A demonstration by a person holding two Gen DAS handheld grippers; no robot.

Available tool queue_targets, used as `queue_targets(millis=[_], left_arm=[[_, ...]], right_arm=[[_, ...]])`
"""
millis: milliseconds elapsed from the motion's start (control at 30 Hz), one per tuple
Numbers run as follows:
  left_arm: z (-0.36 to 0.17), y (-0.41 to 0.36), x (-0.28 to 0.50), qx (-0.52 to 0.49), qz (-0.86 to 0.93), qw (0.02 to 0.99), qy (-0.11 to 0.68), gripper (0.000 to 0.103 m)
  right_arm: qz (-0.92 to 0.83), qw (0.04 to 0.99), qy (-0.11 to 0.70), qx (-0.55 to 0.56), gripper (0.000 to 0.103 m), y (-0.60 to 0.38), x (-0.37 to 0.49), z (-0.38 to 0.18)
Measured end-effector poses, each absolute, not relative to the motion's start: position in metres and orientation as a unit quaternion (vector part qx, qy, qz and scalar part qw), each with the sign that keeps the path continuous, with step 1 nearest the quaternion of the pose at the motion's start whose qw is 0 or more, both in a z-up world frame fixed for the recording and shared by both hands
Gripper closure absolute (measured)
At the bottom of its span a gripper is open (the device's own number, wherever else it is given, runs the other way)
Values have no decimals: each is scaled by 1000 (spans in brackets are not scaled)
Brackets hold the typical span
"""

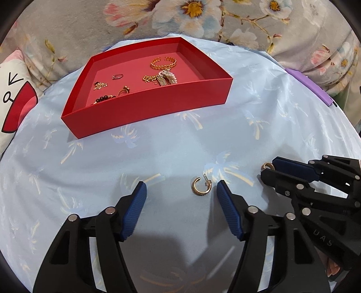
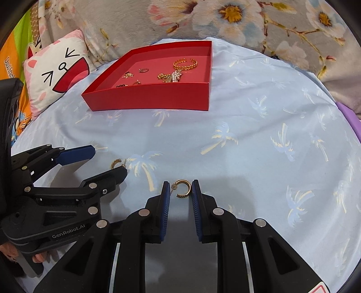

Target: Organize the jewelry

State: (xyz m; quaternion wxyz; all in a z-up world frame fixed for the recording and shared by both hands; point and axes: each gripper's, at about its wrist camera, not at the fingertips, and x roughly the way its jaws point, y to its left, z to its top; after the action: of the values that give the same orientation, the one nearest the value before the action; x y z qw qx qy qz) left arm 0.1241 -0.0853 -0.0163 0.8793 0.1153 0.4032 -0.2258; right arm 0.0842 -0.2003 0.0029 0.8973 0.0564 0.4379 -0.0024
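A red tray stands at the far side of the blue cloth and holds several gold and pearl pieces. My left gripper is open, with a gold hoop earring lying on the cloth between its fingers, closer to the right one. My right gripper is open only narrowly around a second gold hoop earring. Its pads stand close on both sides of that hoop; the earring post is at the left pad, and I cannot tell if they touch.
A blue cloth with palm prints covers a rounded surface. A cartoon pillow lies at the left. A floral blanket lies behind. A purple object sits at the right edge.
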Motion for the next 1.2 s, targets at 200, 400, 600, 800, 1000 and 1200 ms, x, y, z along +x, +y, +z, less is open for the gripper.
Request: queue_targets(millis=[200,400,600,800,1000,1200], left_arm=[[-15,-85,123,118,-223,881,399,64],[-15,-86,123,122,-223,882,397,77],[-15,-79,125,103,-222,884,399,90],[-14,-65,123,96,-218,885,401,99],[-14,-26,116,73,-201,889,405,98],[-12,-34,116,89,-206,890,397,67]], right_arm=[[-2,897,438,58,85,-199,84,3],[-1,897,437,59,84,-200,85,3],[-2,898,437,60,84,-201,85,3],[3,898,434,69,85,-201,84,3],[15,898,434,64,85,-195,83,3],[18,898,434,66,85,-193,83,2]])
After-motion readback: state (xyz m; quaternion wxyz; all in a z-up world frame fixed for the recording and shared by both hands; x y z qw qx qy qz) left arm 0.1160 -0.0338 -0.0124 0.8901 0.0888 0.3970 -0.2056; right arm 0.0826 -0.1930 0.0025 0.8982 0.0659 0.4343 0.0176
